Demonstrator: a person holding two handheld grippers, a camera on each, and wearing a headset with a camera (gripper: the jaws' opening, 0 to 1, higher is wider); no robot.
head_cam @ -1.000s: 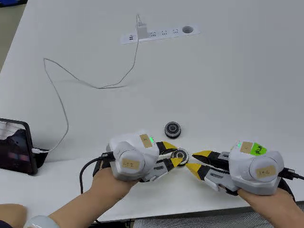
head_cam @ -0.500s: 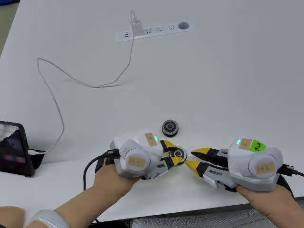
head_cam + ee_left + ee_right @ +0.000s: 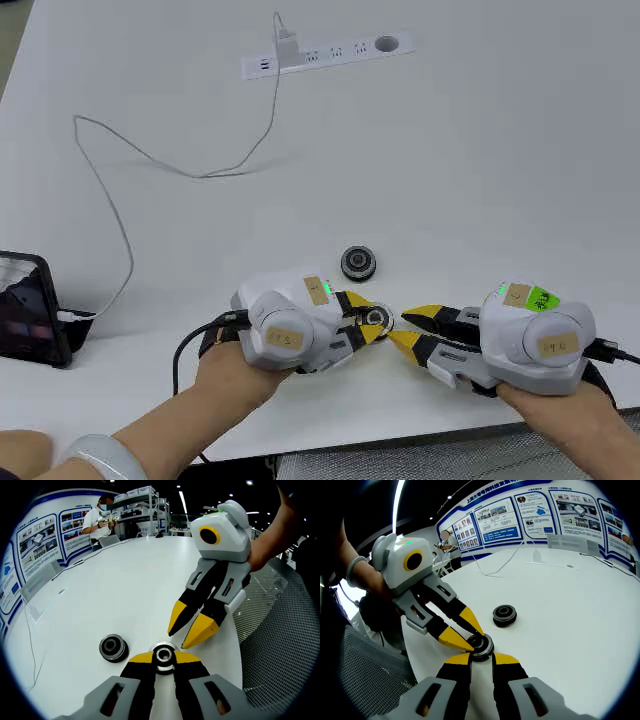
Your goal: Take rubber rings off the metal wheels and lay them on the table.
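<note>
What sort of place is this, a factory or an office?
Likely an exhibition or demo hall: posters line the wall, and shelves stand beyond a big white table.

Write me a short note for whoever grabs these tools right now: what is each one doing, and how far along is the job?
Left hand-held gripper: shut on a wheel, near the front edge of the table.
Right hand-held gripper: open, tips close to that wheel, not gripping it.
Second wheel: lying on the table beyond both, black ring on.
Done: no ring laid down that I can tell; the held wheel's own ring is hard to make out.
Left: pull both rings and lay them on the table.
</note>
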